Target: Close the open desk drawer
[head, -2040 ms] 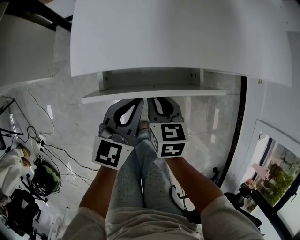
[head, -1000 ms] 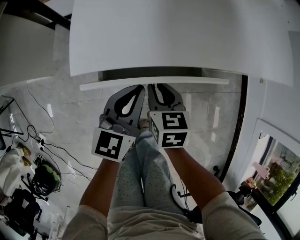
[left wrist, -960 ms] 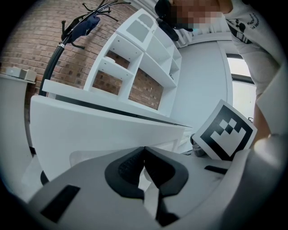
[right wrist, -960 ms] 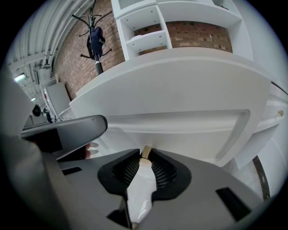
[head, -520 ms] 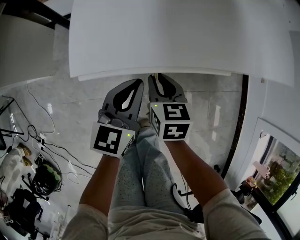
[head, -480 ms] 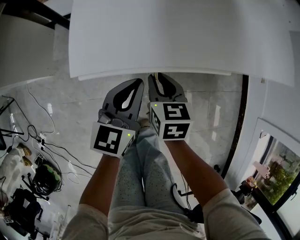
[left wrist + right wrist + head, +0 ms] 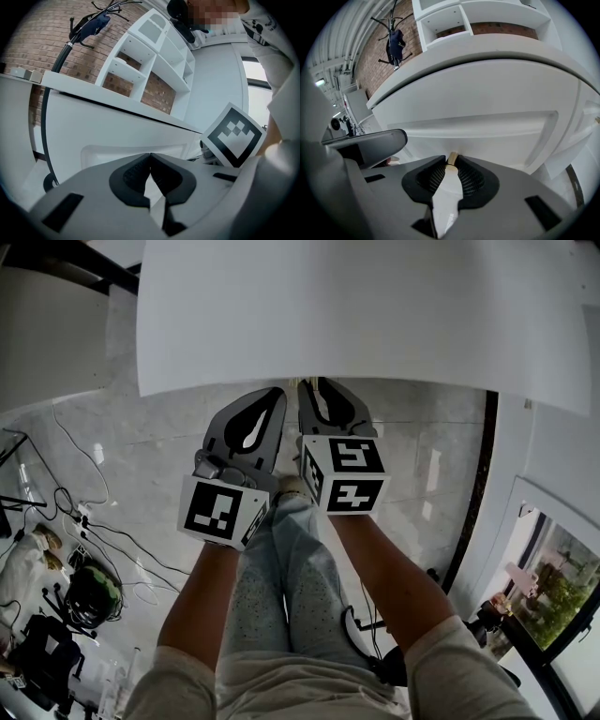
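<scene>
- A white tabletop (image 7: 356,315) fills the top of the head view, above a shiny stone floor (image 7: 141,446).
- The drawer (image 7: 487,129) sits under the tabletop's edge, mid frame in the right gripper view. It looks pushed right in.
- The left hand-held gripper (image 7: 278,392) is clenched on nothing, close to the drawer.
- The right hand-held gripper (image 7: 306,383) is clenched too. A small tan bit shows at its tips; I cannot tell what.
- The drawer looks stiff and light. Its flat front is the place to push.
</scene>
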`<state>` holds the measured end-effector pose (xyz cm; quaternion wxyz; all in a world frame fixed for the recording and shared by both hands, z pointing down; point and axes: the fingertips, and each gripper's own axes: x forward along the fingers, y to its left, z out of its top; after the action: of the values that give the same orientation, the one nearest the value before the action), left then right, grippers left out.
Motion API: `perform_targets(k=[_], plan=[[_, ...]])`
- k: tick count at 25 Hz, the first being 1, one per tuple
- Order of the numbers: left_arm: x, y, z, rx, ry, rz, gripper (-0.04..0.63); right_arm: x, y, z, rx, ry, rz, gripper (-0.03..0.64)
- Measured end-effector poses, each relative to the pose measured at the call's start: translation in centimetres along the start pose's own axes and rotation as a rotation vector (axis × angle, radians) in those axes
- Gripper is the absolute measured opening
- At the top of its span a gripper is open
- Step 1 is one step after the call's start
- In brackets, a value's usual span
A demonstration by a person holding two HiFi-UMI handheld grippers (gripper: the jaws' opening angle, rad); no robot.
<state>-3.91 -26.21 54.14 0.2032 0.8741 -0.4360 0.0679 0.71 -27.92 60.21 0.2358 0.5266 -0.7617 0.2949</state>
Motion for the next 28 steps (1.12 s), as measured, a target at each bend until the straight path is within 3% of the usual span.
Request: perform_targets(k=[13,18,28], plan=[[0.5,0.6,0.0,0.003,0.001,0.003,0.017,0.1,0.0,0.0,0.003,0.011,-0.016,0.098],[0.4,0.3,0.4,0.005,-0.004,-0.001,0.017,-0.3,0.1,0.0,-0.065,0.009,-0.063,0.098],[-0.8,-0.7,1.5,0.016,-0.027,-0.007,0.017,-3.0,1.1,1.8,-0.082,-0.080,-0.066,0.098]])
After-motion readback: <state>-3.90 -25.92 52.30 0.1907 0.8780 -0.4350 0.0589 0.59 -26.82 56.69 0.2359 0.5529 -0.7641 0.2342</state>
